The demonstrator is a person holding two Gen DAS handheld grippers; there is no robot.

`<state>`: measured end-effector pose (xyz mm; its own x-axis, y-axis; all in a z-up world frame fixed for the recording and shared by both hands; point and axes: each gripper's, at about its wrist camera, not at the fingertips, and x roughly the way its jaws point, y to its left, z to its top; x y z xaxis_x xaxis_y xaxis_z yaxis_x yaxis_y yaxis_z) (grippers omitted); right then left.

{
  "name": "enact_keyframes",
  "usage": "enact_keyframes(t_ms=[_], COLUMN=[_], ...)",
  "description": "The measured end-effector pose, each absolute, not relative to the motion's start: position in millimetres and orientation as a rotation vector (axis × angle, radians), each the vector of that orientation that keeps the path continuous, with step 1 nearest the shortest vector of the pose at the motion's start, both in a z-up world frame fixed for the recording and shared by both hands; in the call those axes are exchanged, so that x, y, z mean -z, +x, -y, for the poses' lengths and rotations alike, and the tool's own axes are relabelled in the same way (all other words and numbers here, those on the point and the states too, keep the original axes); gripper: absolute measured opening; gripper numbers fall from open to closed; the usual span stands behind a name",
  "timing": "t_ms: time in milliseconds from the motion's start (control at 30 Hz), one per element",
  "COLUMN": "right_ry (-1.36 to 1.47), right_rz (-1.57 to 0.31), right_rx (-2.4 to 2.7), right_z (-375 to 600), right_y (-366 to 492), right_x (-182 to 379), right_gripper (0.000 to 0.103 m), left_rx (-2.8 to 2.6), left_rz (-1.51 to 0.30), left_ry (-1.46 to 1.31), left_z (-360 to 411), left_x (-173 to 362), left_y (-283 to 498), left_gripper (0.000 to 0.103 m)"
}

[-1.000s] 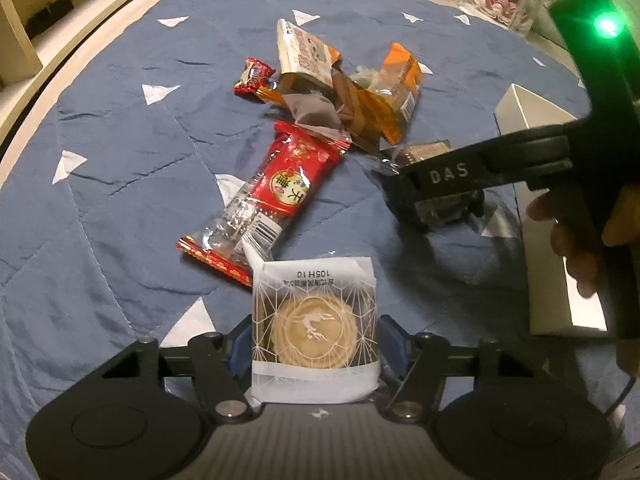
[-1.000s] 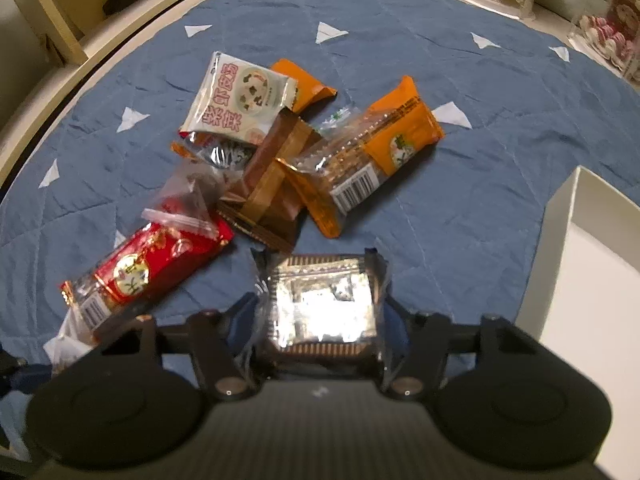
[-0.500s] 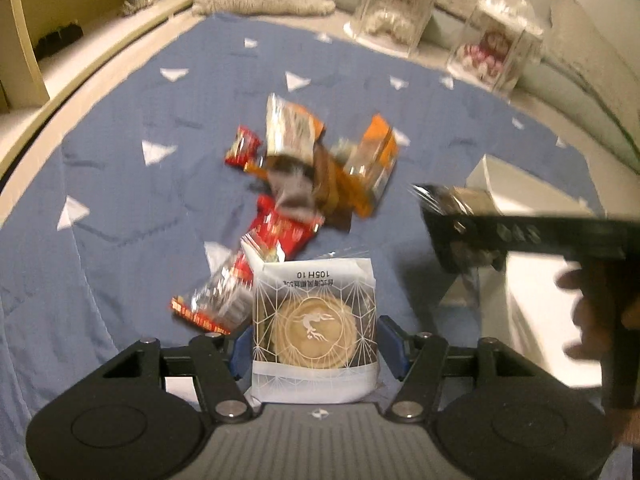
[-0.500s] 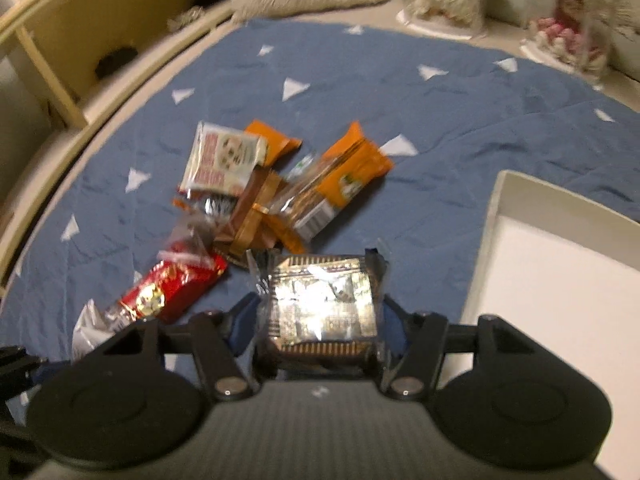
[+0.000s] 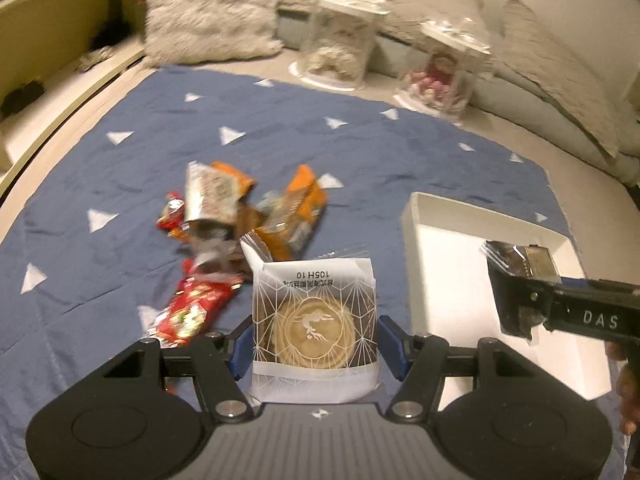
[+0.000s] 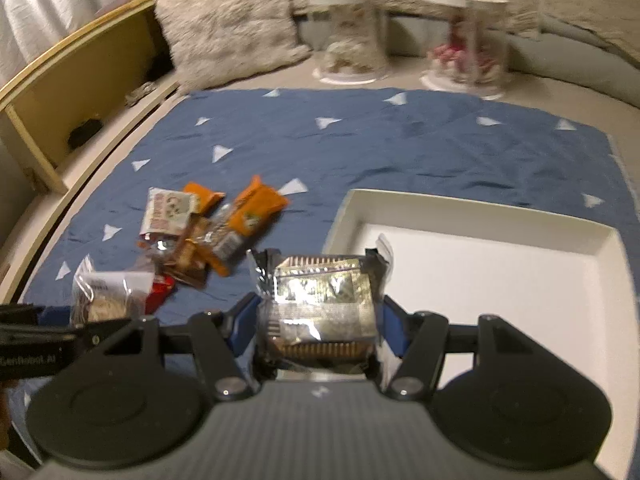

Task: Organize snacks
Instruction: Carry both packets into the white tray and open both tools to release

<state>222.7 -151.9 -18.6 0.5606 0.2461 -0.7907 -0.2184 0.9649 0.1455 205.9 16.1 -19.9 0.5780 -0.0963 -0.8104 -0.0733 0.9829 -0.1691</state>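
My left gripper (image 5: 316, 344) is shut on a white packet with a round cake (image 5: 316, 316), held above the blue blanket (image 5: 360, 152). In the left wrist view my right gripper (image 5: 516, 300) hangs over the white tray (image 5: 448, 264), shut on a clear-wrapped dark square pastry (image 5: 524, 258). The right wrist view shows that pastry (image 6: 320, 304) clamped between the pads of the right gripper (image 6: 318, 320), at the tray's (image 6: 500, 280) left edge. The left gripper (image 6: 80, 320) shows at the lower left there.
A pile of loose snack packets (image 5: 248, 216) (image 6: 216, 224) lies on the blanket left of the tray, with a red packet (image 5: 192, 308) nearest. A fluffy pillow (image 5: 208, 12), two clear display boxes (image 5: 340, 48) (image 5: 444, 68) and a wooden shelf (image 6: 60, 92) stand behind.
Both grippers have risen from the blanket with their packets. The right one has swung to the right, from beside the tray to over it. The views now take in the pillow and boxes.
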Motion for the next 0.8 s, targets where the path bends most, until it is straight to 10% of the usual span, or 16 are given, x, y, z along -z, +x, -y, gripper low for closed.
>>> enact_keyframes(t_ms=[800], right_ry=[0.077], right_rz=[-0.943], right_rx=[-0.020], right_z=[280], right_y=[158], right_x=[12], right_gripper=[0.069], left_rx=[0.186], left_rz=[-0.984], left_ry=[-0.114], left_z=[103], left_x=[29], left_y=[226], left_gripper=[0.064])
